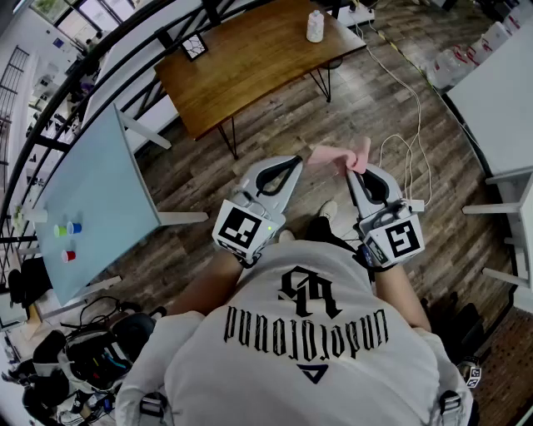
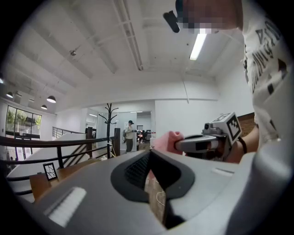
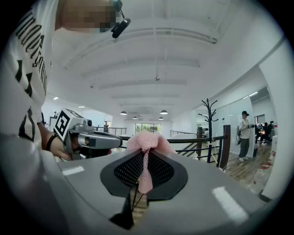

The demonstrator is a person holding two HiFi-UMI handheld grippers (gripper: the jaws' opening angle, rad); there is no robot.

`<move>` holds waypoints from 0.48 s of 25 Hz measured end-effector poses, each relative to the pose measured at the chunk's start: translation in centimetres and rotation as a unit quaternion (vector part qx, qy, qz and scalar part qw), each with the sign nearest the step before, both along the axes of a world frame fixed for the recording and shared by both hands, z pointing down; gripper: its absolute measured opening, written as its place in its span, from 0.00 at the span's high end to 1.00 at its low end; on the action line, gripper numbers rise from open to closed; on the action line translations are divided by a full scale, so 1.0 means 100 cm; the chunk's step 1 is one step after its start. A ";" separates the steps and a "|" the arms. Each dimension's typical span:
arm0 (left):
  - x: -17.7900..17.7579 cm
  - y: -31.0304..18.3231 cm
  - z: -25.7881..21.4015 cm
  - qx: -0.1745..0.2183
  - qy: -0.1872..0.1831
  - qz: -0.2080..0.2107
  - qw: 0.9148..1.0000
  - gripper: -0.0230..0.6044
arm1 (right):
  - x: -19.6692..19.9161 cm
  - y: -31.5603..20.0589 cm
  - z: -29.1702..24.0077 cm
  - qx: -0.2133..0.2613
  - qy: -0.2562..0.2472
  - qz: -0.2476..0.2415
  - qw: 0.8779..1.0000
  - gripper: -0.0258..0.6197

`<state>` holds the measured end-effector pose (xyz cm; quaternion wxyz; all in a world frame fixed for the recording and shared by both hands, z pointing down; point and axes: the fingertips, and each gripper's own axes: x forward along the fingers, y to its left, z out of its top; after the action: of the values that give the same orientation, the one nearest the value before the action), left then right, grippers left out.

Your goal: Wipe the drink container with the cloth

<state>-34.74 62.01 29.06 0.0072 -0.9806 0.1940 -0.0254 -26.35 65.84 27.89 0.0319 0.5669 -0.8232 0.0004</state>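
Note:
A pink cloth (image 1: 337, 157) hangs bunched from my right gripper (image 1: 356, 171), which is shut on it; in the right gripper view the cloth (image 3: 146, 146) is pinched between the jaws. Beside it my left gripper (image 1: 294, 163) is shut with nothing in it, its jaws meeting at the tip (image 2: 152, 160). Both are held level in front of the person, above the wooden floor. The left gripper view shows the cloth (image 2: 166, 140) and the right gripper's body to the right. The drink container, a white bottle (image 1: 315, 26), stands far off on a brown wooden table (image 1: 250, 71).
A framed marker card (image 1: 194, 46) stands on the wooden table. A pale blue table (image 1: 92, 195) at left holds small coloured cups (image 1: 68, 229). A white table (image 1: 500, 100) is at right, cables (image 1: 410, 112) cross the floor, and a black railing (image 1: 75, 83) runs at left. A person (image 3: 244, 134) stands far off.

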 end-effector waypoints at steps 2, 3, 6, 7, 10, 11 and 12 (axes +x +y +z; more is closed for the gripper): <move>0.011 -0.003 0.002 -0.017 -0.005 -0.003 1.000 0.89 | 0.011 -0.004 0.004 0.000 0.001 -0.001 1.000 0.92; 0.017 -0.004 0.004 -0.023 -0.006 -0.004 1.000 0.89 | 0.017 -0.006 0.006 0.000 -0.001 -0.002 1.000 0.92; 0.037 -0.012 0.015 -0.014 -0.004 -0.005 1.000 0.89 | 0.041 -0.012 0.014 -0.002 -0.024 -0.004 1.000 0.92; 0.043 -0.017 0.019 -0.014 -0.004 -0.006 1.000 0.89 | 0.049 -0.016 0.017 -0.003 -0.029 -0.004 1.000 0.92; 0.057 -0.045 0.028 -0.024 -0.007 -0.008 1.000 0.89 | 0.070 -0.040 0.023 -0.008 -0.026 0.003 1.000 0.92; 0.062 -0.056 0.031 -0.027 -0.009 -0.010 1.000 0.89 | 0.078 -0.049 0.024 -0.010 -0.023 0.007 1.000 0.92; 0.069 -0.066 0.035 -0.031 -0.011 -0.010 0.999 0.89 | 0.088 -0.057 0.025 -0.012 -0.021 0.010 1.000 0.92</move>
<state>-27.81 55.38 32.52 -0.0210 -0.9780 0.2032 -0.0426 -17.54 60.11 30.43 0.0211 0.5745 -0.8179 0.0226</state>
